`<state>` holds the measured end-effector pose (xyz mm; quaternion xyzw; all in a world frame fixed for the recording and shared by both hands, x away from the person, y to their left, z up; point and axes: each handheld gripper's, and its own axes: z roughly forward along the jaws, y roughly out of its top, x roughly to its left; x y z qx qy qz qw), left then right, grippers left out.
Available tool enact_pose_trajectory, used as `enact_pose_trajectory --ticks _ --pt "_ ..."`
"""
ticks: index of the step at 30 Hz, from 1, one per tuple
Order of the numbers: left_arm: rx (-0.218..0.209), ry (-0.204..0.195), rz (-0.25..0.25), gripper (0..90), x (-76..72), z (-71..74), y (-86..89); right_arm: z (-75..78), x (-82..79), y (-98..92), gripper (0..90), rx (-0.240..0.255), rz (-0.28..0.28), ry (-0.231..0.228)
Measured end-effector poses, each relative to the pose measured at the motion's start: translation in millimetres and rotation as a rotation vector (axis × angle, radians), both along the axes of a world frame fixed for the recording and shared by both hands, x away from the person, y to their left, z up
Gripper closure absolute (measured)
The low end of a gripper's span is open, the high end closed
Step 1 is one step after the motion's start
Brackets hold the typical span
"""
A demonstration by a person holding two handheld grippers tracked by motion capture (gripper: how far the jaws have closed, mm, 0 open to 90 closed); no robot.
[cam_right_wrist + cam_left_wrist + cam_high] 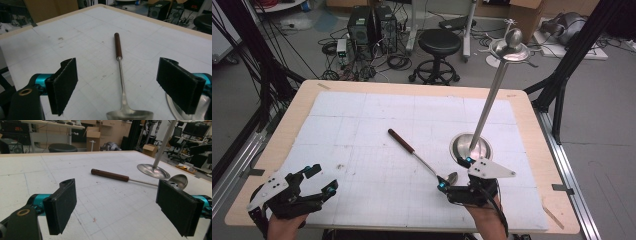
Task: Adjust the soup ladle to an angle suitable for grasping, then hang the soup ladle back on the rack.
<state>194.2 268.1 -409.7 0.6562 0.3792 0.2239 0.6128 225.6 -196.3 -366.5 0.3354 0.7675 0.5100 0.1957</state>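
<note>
Ladle [422, 155] with a dark wooden handle lies flat on the white gridded mat [362, 125], its steel bowl just ahead of the right gripper [456, 174], whose jaws stand wide with nothing between them. The left gripper [318, 178] rests near the table's front left corner, well apart from the ladle, jaws likewise spread and empty. One ladle, one steel stand [470, 146] and two grippers can be counted. The high view takes in the stand's tall pole and top dish, plus a black stool [439, 42] on the floor beyond. The right gripper view looks straight along the ladle's shaft. No writing can be read anywhere.
</note>
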Motion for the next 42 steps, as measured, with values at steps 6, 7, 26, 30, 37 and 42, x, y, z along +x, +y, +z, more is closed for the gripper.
enact_pose_trajectory --ticks 6,7,26,30,37,42 --pt "-0.003 0.004 0.002 17.4 1.4 -0.8 -0.5 5.1 12.7 13.0 15.8 -0.017 0.022 0.018" --pt "-0.007 0.004 0.004 17.4 1.9 -0.7 -0.5 7.1 17.5 18.0 15.8 -0.037 0.028 0.031" --pt "-0.009 0.015 -0.007 17.4 1.6 -1.6 0.6 4.6 51.6 44.5 17.0 -0.130 0.062 0.090" --pt "-0.009 0.017 -0.005 17.5 0.5 -1.8 0.7 0.9 65.9 52.5 17.5 -0.178 0.074 0.127" --pt "-0.006 0.014 0.005 17.5 -1.0 -1.2 2.7 -15.0 91.8 65.7 24.6 -0.288 0.095 0.229" --pt "-0.010 0.018 0.006 17.5 -1.6 -1.5 3.7 -24.0 102.5 67.5 29.6 -0.337 0.087 0.280"
